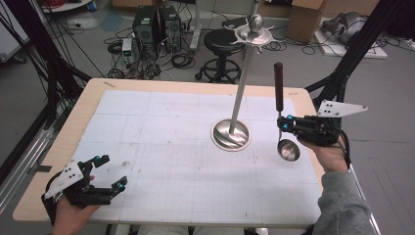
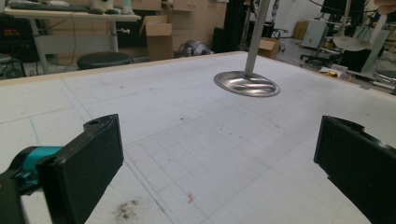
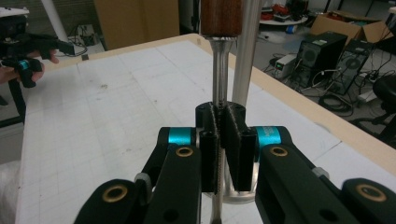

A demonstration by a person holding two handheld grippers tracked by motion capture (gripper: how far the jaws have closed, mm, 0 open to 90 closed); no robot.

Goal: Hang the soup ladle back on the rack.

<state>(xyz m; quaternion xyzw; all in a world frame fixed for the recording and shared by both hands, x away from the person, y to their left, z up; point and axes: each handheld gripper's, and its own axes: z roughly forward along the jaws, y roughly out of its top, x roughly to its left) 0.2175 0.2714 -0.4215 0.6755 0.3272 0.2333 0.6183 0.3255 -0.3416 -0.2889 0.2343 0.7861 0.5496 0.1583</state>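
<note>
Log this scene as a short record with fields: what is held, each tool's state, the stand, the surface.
held item: steel ladle with dark wooden handle, upright, bowl down, above the mat
right tool: shut on the ladle's metal shaft, below the wood
left tool: open, nothing between its jaws, at the mat's near left
stand: tall steel utensil stand with round base, left of the ladle, apart from it
surface: white gridded mat on a wooden table

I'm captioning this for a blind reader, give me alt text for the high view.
The right gripper holds a ladle upright by its metal shaft, wooden handle up, bowl just above the white table. Beside it stands a metal stand with a round base and tall pole. The left gripper rests open at the table's near left corner.
</note>
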